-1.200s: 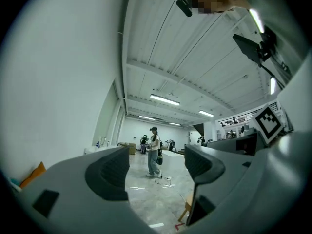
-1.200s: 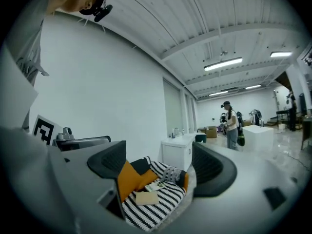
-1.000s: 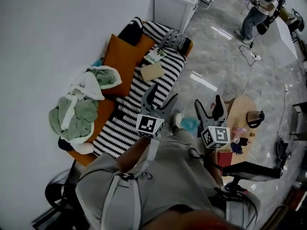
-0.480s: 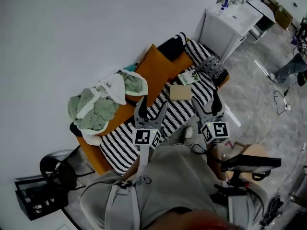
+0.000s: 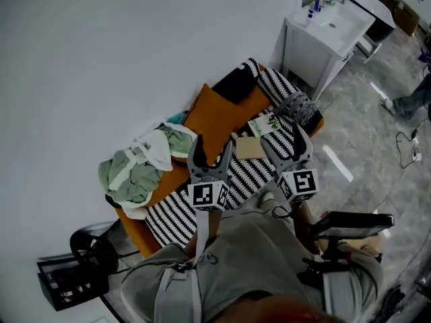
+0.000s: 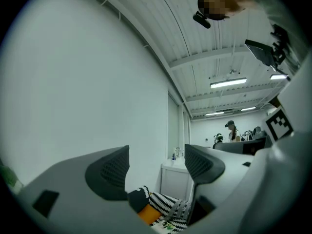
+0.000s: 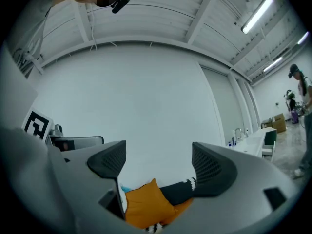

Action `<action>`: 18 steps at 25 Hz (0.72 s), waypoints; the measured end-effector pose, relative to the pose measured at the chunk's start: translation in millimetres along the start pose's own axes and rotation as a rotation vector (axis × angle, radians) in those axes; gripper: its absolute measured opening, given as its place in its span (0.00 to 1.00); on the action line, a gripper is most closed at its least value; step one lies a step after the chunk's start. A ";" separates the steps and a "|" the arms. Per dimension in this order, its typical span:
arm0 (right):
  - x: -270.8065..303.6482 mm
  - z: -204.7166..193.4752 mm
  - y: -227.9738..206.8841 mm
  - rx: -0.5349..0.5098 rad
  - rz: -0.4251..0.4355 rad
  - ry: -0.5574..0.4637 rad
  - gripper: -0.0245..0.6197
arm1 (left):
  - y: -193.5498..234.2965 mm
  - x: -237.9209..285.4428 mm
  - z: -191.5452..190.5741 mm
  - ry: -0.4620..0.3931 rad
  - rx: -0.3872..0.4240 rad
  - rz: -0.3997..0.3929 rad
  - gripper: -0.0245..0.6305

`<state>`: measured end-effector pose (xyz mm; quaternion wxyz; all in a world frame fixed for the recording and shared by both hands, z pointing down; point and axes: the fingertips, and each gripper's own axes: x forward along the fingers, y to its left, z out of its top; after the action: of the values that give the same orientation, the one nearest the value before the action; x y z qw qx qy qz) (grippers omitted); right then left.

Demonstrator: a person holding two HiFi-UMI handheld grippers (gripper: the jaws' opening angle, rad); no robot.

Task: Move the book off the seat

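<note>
A tan book [image 5: 250,147] lies flat on the black-and-white striped seat [image 5: 246,169] of an orange sofa, with a green-and-white booklet [image 5: 264,124] just beyond it. My left gripper [image 5: 210,151] hovers open over the seat, to the left of the book. My right gripper [image 5: 287,137] hangs open just right of the book and above it. Both hold nothing. In the left gripper view my left gripper [image 6: 156,165] points up at the wall, with the sofa's far end low in the picture. In the right gripper view my right gripper [image 7: 158,161] faces the orange cushion [image 7: 146,204].
An orange cushion [image 5: 215,117] and a black-and-striped cushion [image 5: 237,81] lean on the sofa back. Green and white clothes [image 5: 141,167] pile at the sofa's left end. A white sink cabinet [image 5: 323,36] stands beyond the sofa. A black basket [image 5: 67,281] sits on the floor at lower left.
The head view has swung and settled over the sofa. Both grippers now stand over the seat on either side of the book, jaws as wide as before.
</note>
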<state>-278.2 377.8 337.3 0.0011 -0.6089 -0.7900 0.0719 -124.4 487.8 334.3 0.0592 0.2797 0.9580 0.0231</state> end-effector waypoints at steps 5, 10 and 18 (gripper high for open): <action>27.6 5.4 -29.0 0.006 0.019 -0.009 0.71 | -15.8 36.5 11.4 -0.009 0.018 0.011 0.60; 38.4 22.0 -22.9 -0.008 0.014 -0.053 0.71 | -10.0 40.3 20.3 -0.025 0.028 0.000 0.60; 33.7 24.4 -11.2 -0.019 -0.062 -0.059 0.71 | 7.8 42.6 20.6 -0.068 0.011 -0.072 0.60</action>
<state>-299.8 404.8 311.5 -0.0257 -0.5817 -0.8088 0.0823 -153.3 517.6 310.3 0.0910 0.2459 0.9650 0.0062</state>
